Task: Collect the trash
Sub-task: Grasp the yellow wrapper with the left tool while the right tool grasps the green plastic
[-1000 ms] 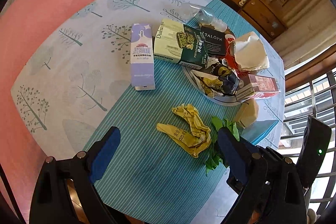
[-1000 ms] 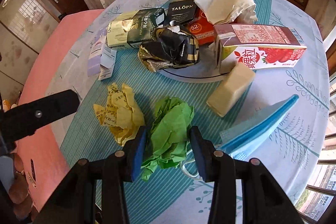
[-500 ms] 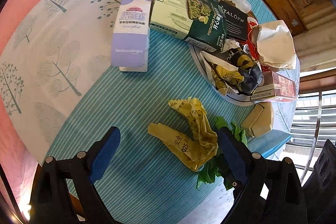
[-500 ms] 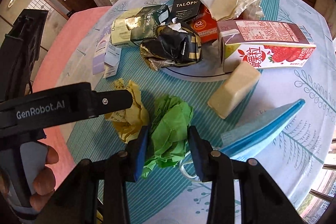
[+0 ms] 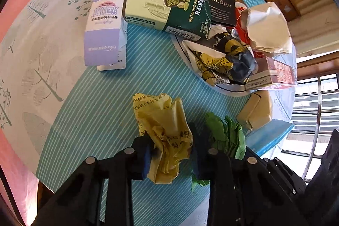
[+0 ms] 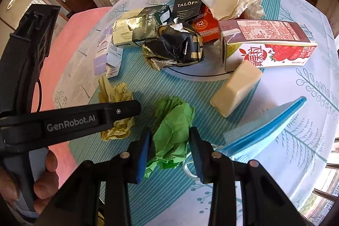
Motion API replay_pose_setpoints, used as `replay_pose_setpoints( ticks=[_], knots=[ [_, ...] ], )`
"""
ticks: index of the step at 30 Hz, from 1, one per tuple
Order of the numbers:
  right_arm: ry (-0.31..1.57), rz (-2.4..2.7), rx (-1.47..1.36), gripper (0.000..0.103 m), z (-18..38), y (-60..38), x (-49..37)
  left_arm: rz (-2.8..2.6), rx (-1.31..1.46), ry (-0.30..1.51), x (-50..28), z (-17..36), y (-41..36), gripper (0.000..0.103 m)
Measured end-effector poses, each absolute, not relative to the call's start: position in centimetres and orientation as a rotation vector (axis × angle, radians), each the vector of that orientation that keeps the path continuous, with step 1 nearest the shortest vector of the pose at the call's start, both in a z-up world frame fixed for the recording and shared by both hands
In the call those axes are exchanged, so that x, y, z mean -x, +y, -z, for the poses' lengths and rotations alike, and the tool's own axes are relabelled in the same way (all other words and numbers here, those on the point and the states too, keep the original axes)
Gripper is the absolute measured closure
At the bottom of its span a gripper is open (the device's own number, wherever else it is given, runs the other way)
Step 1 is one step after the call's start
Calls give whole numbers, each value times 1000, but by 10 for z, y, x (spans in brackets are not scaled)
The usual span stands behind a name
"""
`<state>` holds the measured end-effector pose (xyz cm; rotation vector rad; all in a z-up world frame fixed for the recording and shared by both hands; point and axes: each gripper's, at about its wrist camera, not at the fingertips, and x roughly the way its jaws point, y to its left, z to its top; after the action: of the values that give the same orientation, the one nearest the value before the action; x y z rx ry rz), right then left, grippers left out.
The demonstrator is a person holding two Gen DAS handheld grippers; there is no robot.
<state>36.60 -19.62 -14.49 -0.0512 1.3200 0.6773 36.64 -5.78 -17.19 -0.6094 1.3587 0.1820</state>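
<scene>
At the bottom centre of the left wrist view, the left gripper (image 5: pixel 171 155) has just closed its jaws and pinches the crumpled yellow paper (image 5: pixel 163 132). The right gripper (image 6: pixel 169 148) clamps the green paper wad (image 6: pixel 172 130) low in its frame, on the striped teal mat (image 5: pixel 101 120).

Trash-heaped plate (image 5: pixel 228 89) ahead; bare cloth (image 5: pixel 95 115) leftward

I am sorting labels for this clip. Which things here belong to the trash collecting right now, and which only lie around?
In the job:
- left gripper, just closed on the yellow paper wad
- right gripper, shut on the green paper wad

Lying about:
- purple carton
- strawberry milk carton
- blue folder
- plate of wrappers
</scene>
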Motion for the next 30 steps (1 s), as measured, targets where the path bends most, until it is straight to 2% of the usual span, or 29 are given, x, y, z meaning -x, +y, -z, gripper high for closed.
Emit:
replay_pose_setpoints(
  ticks=[15, 25, 30],
  knots=[
    [1185, -609, -47, 67, 83, -197, -321, -110, 424, 1230, -306, 95, -32, 75],
    [1076, -412, -161, 67, 37, -195, -236, 46, 229, 1126, -231, 28, 2, 75],
    [1034, -337, -169, 67, 24, -183, -189, 106, 193, 1085, -193, 14, 19, 75]
  ],
)
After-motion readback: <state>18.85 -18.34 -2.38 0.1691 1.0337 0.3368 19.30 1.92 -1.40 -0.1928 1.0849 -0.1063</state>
